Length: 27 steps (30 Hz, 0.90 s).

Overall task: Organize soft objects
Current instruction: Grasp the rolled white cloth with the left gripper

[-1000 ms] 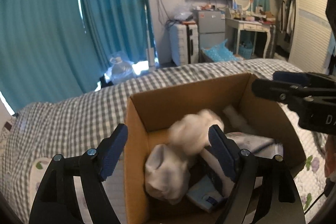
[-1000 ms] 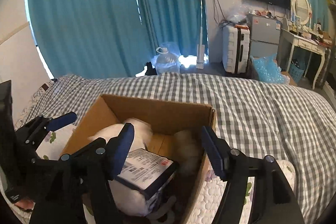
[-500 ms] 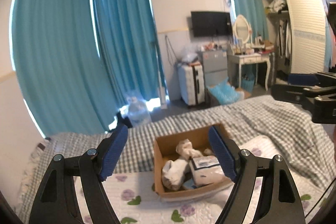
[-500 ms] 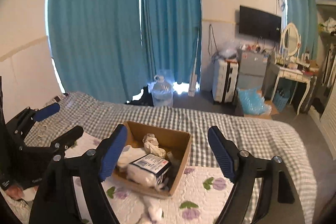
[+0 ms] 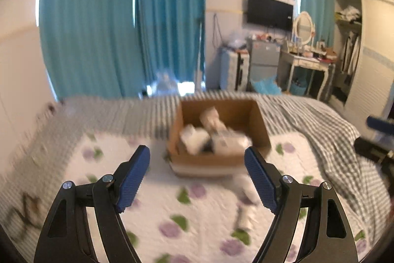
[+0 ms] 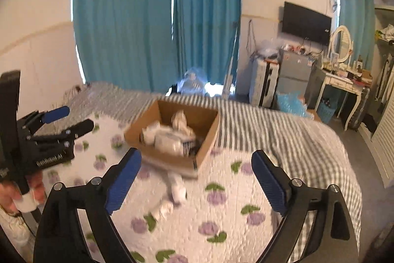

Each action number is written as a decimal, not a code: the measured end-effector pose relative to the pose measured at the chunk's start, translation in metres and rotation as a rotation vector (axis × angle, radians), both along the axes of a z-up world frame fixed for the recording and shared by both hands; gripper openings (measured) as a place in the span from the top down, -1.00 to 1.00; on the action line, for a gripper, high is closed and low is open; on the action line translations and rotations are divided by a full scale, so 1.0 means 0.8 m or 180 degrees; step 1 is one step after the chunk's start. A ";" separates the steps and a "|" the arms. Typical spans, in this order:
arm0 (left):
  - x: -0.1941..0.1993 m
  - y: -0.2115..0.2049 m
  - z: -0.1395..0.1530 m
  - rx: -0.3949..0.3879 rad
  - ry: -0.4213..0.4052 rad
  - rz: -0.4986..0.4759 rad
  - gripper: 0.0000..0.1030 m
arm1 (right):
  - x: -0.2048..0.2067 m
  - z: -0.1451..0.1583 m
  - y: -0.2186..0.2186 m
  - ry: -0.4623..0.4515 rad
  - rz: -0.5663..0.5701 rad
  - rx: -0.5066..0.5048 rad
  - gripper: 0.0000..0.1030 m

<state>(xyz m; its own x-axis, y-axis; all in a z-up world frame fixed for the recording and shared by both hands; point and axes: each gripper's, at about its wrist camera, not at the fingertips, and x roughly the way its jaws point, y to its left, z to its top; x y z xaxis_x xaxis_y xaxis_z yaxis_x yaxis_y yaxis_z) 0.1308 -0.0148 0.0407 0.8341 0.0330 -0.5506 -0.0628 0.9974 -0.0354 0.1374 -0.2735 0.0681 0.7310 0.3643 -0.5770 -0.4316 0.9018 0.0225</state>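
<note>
A brown cardboard box (image 5: pixel 209 160) (image 6: pixel 209 142) stands on the bed, and several white soft objects (image 5: pixel 194 139) (image 6: pixel 167 139) are piled inside it. More white soft pieces (image 5: pixel 246 208) (image 6: pixel 176 189) lie on the quilt just in front of the box. My left gripper (image 5: pixel 195 152) (image 6: pixel 73 118) is open and empty, held back from the box above the quilt. My right gripper (image 6: pixel 197 152) (image 5: pixel 371 137) hangs to its right, also short of the box. Its jaws are opening and nothing is between them.
The box rests where a white quilt with purple flowers (image 6: pixel 221 213) meets a grey checked cover (image 6: pixel 283 134). Teal curtains (image 5: pixel 123 28), a suitcase (image 6: pixel 264 80), a small fridge (image 5: pixel 264 58), a dressing table (image 5: pixel 307 61) and a wardrobe (image 5: pixel 369 53) line the room. A hand (image 6: pixel 14 196) holds the left gripper.
Both grippers have drawn back and up from right over the box, which now looks small and far. The right jaws have spread wider. The left jaws are unchanged.
</note>
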 end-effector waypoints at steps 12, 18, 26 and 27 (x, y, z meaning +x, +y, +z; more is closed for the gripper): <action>0.030 -0.073 -0.199 -0.0405 0.0907 0.0337 -0.50 | 0.080 -0.153 -0.005 0.0472 0.0242 -0.0107 -0.78; 0.043 -0.100 -0.238 -0.0433 0.1015 0.0213 -0.49 | 0.118 -0.211 -0.008 0.0621 0.0315 -0.0233 -0.78; 0.036 -0.115 -0.239 -0.0339 0.0921 0.0033 0.41 | 0.130 -0.235 -0.016 0.0746 0.0274 -0.0110 -0.78; 0.035 -0.111 -0.237 -0.0375 0.0923 0.0017 0.44 | 0.128 -0.233 -0.016 0.0742 0.0266 -0.0099 -0.78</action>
